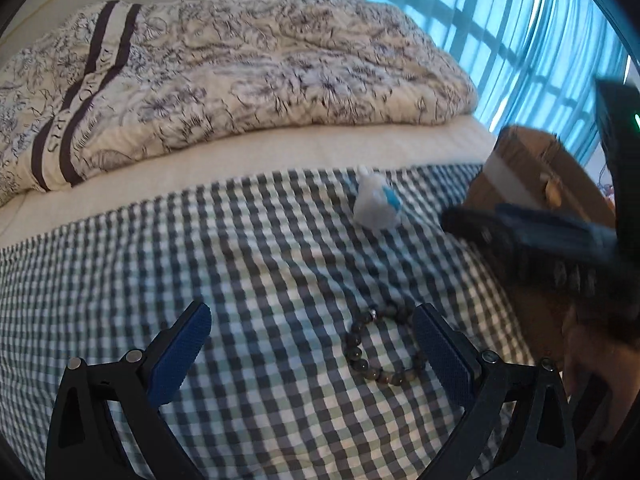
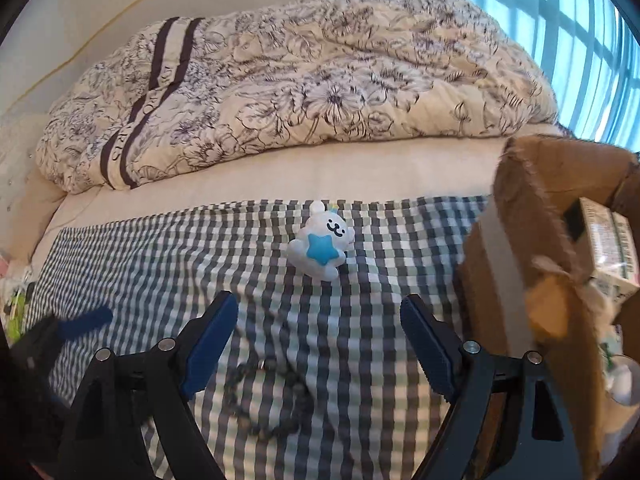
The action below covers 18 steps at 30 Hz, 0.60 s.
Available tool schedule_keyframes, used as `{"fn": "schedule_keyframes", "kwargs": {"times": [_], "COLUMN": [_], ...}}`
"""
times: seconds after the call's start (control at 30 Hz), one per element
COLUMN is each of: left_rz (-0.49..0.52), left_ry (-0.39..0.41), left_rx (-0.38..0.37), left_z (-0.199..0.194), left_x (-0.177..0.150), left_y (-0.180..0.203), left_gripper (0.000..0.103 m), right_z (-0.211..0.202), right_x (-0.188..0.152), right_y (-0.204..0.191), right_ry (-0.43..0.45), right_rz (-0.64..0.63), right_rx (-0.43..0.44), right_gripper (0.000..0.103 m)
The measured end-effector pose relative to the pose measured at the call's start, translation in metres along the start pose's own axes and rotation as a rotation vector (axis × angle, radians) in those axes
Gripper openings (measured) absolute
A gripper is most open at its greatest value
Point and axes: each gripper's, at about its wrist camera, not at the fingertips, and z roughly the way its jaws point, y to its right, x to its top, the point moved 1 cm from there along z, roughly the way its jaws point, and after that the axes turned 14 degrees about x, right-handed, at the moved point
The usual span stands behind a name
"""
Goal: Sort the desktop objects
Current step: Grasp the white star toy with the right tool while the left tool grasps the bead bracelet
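Note:
A dark bead bracelet [image 1: 356, 356] lies on the checked cloth [image 1: 200, 260], just inside the right finger of my open left gripper [image 1: 312, 310]. Farther back stands a small white toy with a blue star [image 1: 376, 204]. In the right wrist view the bracelet [image 2: 236, 392] shows blurred, low between the fingers of my open right gripper [image 2: 318, 302]. The toy [image 2: 322, 244] stands ahead of that gripper. Nothing is held in either gripper. A blurred finger of the right gripper [image 1: 520, 228] crosses the left wrist view at the right.
An open cardboard box [image 2: 520, 240] stands at the right edge of the cloth, with a carton [image 2: 608, 236] and other items inside. A flowered quilt [image 2: 300, 92] is heaped on the bed behind. The left gripper's blue pad [image 2: 84, 320] shows at far left.

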Motion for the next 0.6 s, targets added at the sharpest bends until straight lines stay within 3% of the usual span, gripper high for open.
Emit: {"fn": "schedule_keyframes", "kwargs": {"times": [0.17, 0.3, 0.6], "left_rz": [0.002, -0.021, -0.02], "left_ry": [-0.052, -0.085, -0.114], "left_rx": [-0.007, 0.004, 0.006], "left_z": [0.025, 0.042, 0.06], "left_x": [-0.011, -0.017, -0.021], "left_y": [0.009, 0.011, 0.022], "left_gripper": [0.098, 0.09, 0.087], "right_z": [0.029, 0.047, 0.075], "right_x": [0.006, 0.014, 0.035], "right_y": [0.005, 0.01, 0.024], "right_ry": [-0.034, -0.061, -0.072], "right_rz": [-0.006, -0.02, -0.012], "right_rx": [0.01, 0.001, 0.009], "right_gripper": [0.084, 0.077, 0.076]}}
